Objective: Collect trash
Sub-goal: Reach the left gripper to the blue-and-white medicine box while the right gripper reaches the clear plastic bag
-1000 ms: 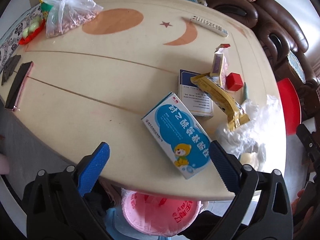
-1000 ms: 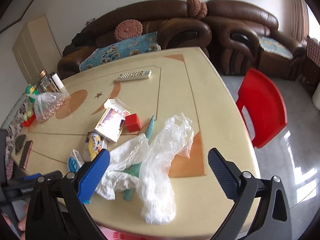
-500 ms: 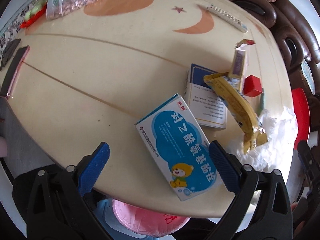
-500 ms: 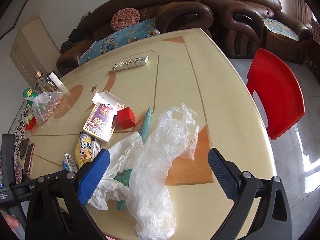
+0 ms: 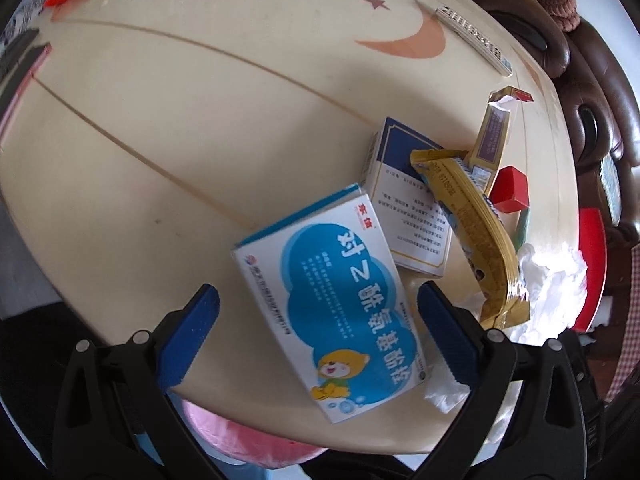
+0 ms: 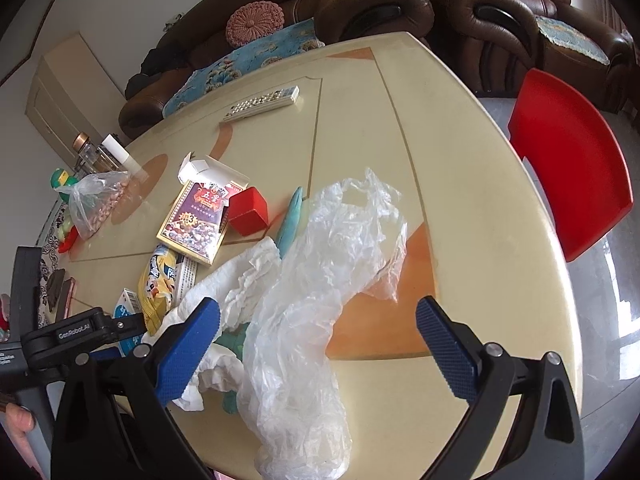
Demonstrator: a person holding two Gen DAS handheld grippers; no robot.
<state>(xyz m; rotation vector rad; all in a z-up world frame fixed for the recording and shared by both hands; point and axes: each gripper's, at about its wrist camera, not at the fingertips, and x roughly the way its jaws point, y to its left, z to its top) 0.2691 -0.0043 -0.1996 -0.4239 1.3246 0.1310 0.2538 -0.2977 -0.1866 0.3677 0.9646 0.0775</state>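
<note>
A blue and white medicine box (image 5: 340,304) lies flat near the table's front edge, its near end between the open jaws of my left gripper (image 5: 318,334). Beside it sit a navy and white box (image 5: 408,216), a yellow snack wrapper (image 5: 476,236), an upright purple carton (image 5: 494,140) and a small red box (image 5: 510,194). My right gripper (image 6: 318,346) stands open over a crumpled clear plastic bag (image 6: 320,312) and white tissue (image 6: 236,284). A pink-lined trash bin (image 5: 260,436) shows below the table edge. The left gripper (image 6: 80,336) appears at the right wrist view's left side.
A remote control (image 6: 262,102) lies at the far side of the cream table (image 6: 460,216). A bag of nuts (image 6: 94,204), jars and a phone (image 5: 22,76) sit at the left. A red plastic chair (image 6: 568,160) stands to the right, brown sofas (image 6: 400,12) behind.
My left gripper has moved forward and down over the table, so the blue and white box now lies between its jaws. My right gripper has closed in on the plastic bag.
</note>
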